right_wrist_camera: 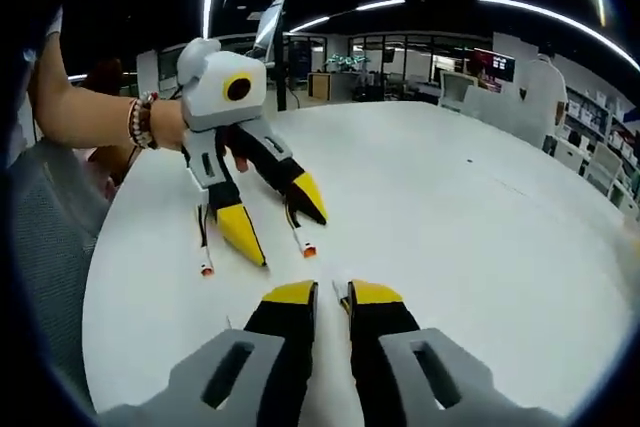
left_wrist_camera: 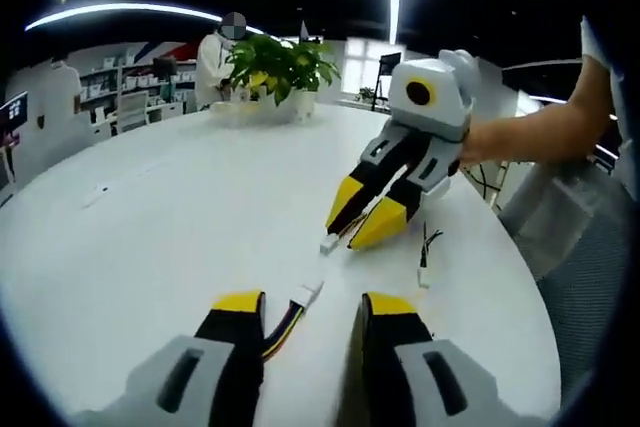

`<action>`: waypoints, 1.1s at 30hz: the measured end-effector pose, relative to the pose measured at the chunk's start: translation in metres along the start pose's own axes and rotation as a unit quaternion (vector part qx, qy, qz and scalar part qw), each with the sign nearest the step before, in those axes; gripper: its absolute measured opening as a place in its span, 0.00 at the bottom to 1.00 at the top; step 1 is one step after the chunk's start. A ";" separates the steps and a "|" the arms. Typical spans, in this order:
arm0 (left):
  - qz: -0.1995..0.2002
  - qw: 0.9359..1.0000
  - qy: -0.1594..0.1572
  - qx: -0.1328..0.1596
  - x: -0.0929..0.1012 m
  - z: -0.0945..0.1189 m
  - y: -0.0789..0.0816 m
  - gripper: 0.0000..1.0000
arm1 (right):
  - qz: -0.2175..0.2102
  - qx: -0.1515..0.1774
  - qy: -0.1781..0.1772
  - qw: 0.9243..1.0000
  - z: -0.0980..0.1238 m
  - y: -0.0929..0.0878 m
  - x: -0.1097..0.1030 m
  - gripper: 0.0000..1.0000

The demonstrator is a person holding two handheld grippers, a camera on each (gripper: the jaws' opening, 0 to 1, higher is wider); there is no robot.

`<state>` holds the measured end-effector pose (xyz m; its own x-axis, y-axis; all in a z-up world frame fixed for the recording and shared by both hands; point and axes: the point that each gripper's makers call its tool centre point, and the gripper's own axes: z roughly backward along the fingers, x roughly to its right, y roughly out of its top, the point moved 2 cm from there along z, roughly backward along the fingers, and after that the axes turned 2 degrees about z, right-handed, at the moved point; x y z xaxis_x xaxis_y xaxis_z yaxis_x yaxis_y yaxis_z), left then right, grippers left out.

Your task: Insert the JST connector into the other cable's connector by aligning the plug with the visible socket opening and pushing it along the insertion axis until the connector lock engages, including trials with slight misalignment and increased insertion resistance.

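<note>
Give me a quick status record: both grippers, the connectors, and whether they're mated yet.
left gripper: open, low over the table
first connector: white, lying between the left gripper's jaws with its wires trailing back; not clamped
right gripper: jaws nearly together, apparently shut on the second connector
second connector: white, poking out at the right gripper's tips
mating: not done; the two connectors are apart, roughly facing each other
spare cable: loose on the table beside the right gripper
</note>
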<state>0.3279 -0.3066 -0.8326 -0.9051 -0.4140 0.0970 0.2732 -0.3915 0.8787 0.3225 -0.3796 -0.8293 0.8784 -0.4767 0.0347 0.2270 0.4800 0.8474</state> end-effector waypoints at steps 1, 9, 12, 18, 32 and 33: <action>-0.002 1.000 0.000 0.000 0.000 0.000 0.000 0.30 | 0.003 0.003 -0.002 1.000 0.000 0.001 0.001 0.11; -0.008 1.000 0.001 -0.002 -0.001 0.002 -0.001 0.24 | -0.007 -0.001 -0.017 1.000 0.002 0.000 0.004 0.11; -0.039 0.999 0.003 -0.011 0.000 0.002 -0.002 0.23 | -0.011 0.000 -0.019 1.000 0.001 0.002 0.003 0.09; -0.035 0.999 -0.001 -0.008 0.000 0.003 -0.002 0.21 | 0.007 -0.011 -0.021 1.000 0.000 -0.004 0.001 0.07; -0.033 0.999 -0.005 -0.003 0.003 0.004 -0.004 0.07 | 0.007 -0.011 -0.017 1.000 -0.002 -0.010 0.003 0.05; -0.033 0.999 -0.006 -0.002 0.003 0.004 -0.004 0.05 | 0.009 -0.011 -0.017 1.000 -0.002 -0.010 0.003 0.05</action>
<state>0.3231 -0.3030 -0.8342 -0.9252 -0.3770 0.0436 0.2135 -0.4220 0.8811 0.3235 -0.3843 -0.8383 0.8674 -0.4930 0.0682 0.2213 0.5049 0.8343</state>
